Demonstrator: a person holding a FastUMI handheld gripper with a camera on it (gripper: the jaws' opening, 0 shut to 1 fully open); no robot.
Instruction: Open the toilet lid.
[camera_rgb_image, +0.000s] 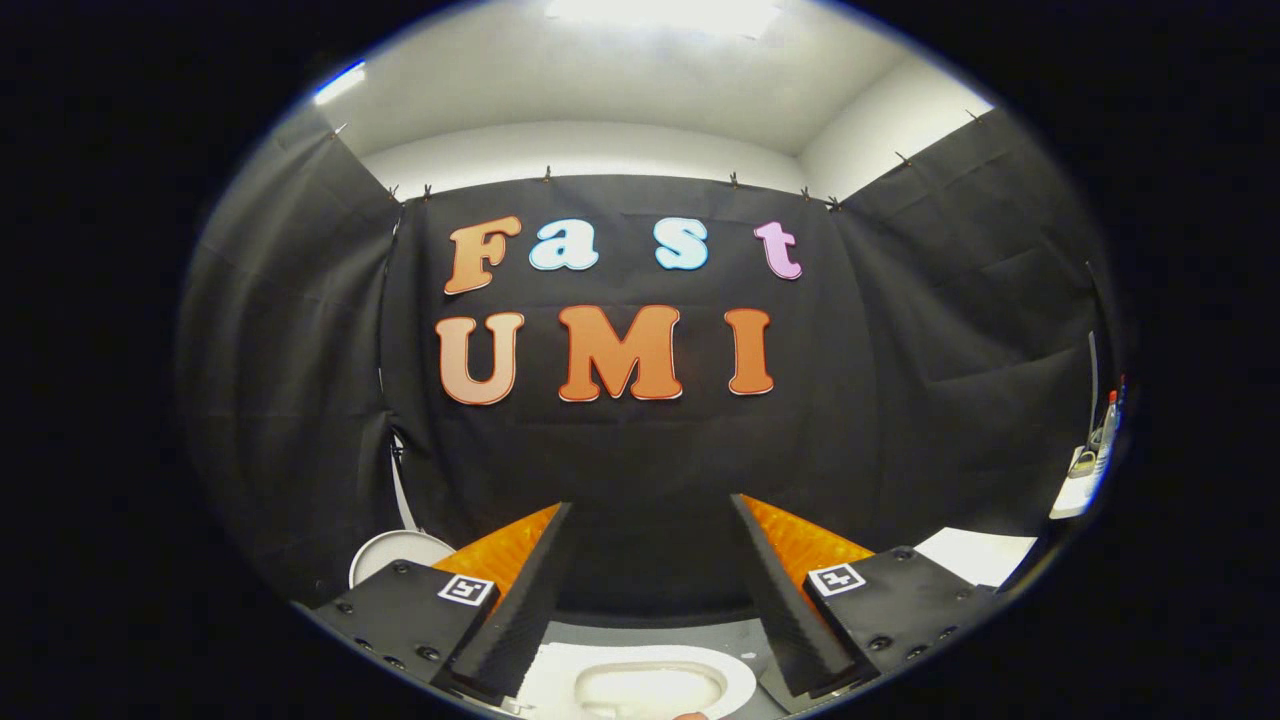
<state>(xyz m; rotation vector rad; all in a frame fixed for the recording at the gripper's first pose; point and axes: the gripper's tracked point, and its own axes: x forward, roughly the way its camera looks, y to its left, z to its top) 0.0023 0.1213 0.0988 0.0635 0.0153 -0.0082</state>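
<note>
My gripper (650, 505) is open, with a wide gap and nothing between its fingers (520, 600). It points level at the black cloth wall. Low down between the finger bases, close under the gripper, lies the white oval top of the toilet (640, 685), with a shallow hollow in its middle. I cannot tell whether this is the lid or the seat. The gripper is above it and does not touch it.
A round white object (400, 555) stands by the wall beyond the left finger. A white flat surface (975, 555) lies to the right, and further right a small shelf (1075, 495) carries bottles (1107, 430). Grey floor (740, 640) shows around the toilet.
</note>
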